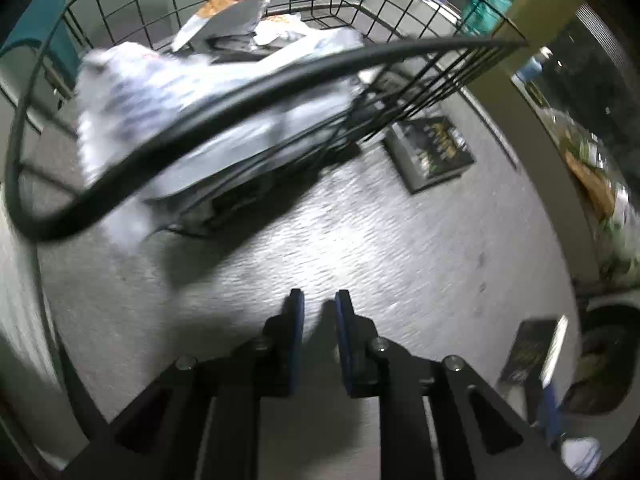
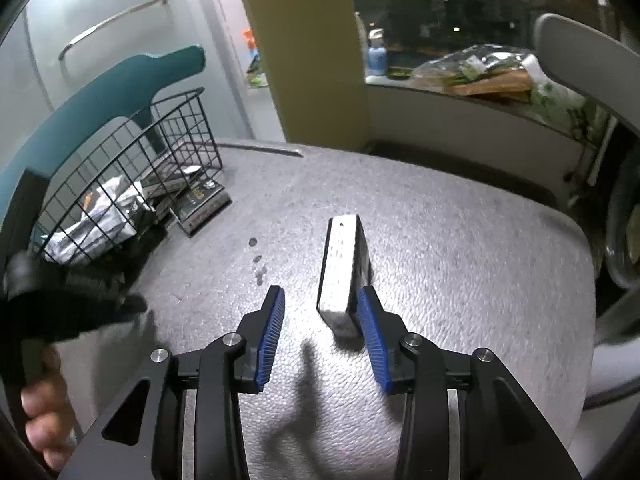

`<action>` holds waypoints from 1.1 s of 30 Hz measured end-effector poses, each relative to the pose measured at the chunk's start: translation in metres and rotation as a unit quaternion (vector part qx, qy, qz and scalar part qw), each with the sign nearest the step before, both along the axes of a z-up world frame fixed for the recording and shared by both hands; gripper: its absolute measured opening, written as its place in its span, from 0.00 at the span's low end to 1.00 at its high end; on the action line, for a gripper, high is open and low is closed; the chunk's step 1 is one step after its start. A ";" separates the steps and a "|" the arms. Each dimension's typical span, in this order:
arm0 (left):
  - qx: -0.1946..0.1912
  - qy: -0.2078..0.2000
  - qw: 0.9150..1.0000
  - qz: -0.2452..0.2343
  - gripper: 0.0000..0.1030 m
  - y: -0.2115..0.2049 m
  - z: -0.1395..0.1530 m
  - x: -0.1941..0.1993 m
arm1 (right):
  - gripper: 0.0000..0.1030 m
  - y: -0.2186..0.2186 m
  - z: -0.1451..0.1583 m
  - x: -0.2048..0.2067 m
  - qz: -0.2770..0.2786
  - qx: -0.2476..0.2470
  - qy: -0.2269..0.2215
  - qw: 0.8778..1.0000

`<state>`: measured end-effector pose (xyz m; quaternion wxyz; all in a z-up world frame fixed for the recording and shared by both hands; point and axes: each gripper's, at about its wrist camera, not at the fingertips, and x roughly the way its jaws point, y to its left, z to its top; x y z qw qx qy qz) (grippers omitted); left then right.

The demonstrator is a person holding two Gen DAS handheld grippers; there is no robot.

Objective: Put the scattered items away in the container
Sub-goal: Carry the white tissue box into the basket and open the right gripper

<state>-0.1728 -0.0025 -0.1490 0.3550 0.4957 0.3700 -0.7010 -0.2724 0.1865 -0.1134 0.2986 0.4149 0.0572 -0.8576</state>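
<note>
Looking down my left gripper, I am seeing its jaws narrowly parted with nothing between them, over the grey table. The wire basket is sitting ahead, already holding white packets, with a dark box just beside it. My right gripper is standing open around a white-edged box on its edge, the right pad against it.

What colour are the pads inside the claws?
Blue pads, clearest in the right wrist view.
</note>
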 end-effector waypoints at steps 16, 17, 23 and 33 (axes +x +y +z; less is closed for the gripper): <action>-0.079 0.119 0.974 -0.178 0.16 -0.023 0.111 0.028 | 0.18 -0.049 0.036 0.030 -0.036 -0.117 0.013 0.992; -0.076 0.130 0.971 -0.184 0.16 -0.020 0.116 0.034 | 0.18 -0.058 0.037 0.034 -0.038 -0.117 0.021 0.992; -0.059 0.127 0.976 -0.169 0.18 -0.053 0.133 0.052 | 0.18 -0.108 0.070 0.057 -0.023 -0.172 0.060 0.983; -0.136 0.127 0.970 -0.156 0.34 -0.097 0.186 0.128 | 0.42 -0.225 0.117 0.091 0.066 -0.103 0.046 0.991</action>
